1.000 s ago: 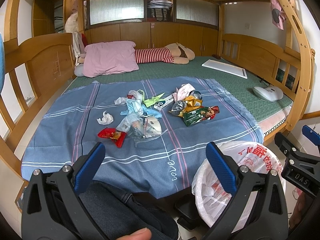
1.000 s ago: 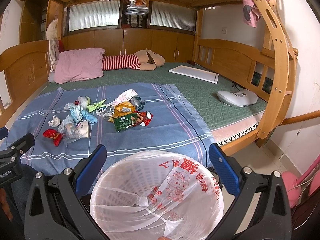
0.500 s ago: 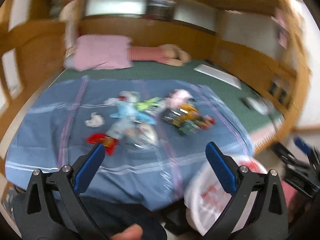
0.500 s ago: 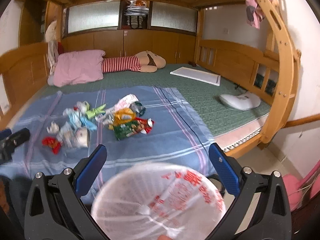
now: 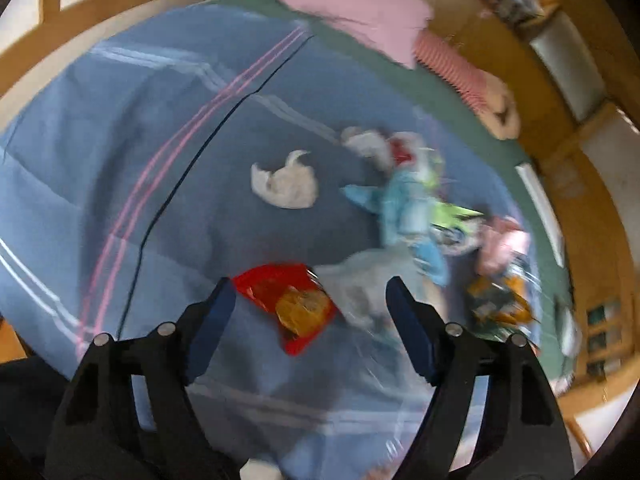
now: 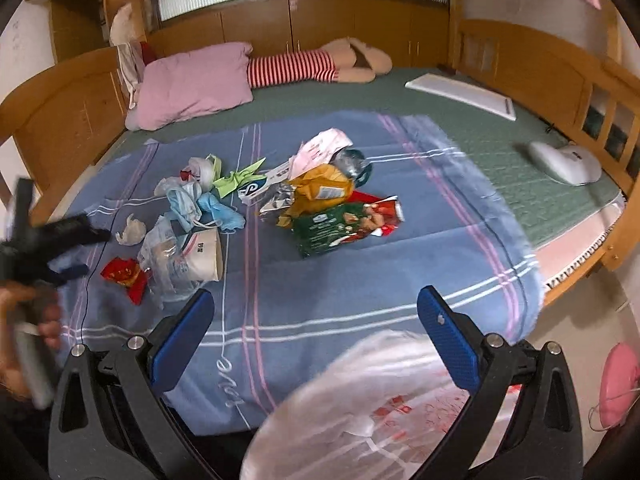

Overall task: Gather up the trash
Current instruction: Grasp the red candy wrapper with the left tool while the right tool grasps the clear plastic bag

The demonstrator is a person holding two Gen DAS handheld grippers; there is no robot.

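Both claws are released: the left claw (image 5: 308,294) hangs over a red wrapper (image 5: 290,302) among the bed's trash, while a lined bin (image 6: 384,408), contents blurred, sits just below the right claw (image 6: 314,312).

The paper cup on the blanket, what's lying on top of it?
A crumpled clear plastic bag drapes over the paper cup's closed end. Its rim faces right, uncovered; the inside can't be seen.

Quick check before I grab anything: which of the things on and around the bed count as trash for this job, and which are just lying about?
For the job:
red wrapper
white tissue
blue face masks
paper cup
green snack bag
yellow bag
lined bin

Just lying about:
pink pillow
striped plush toy
white board
white device
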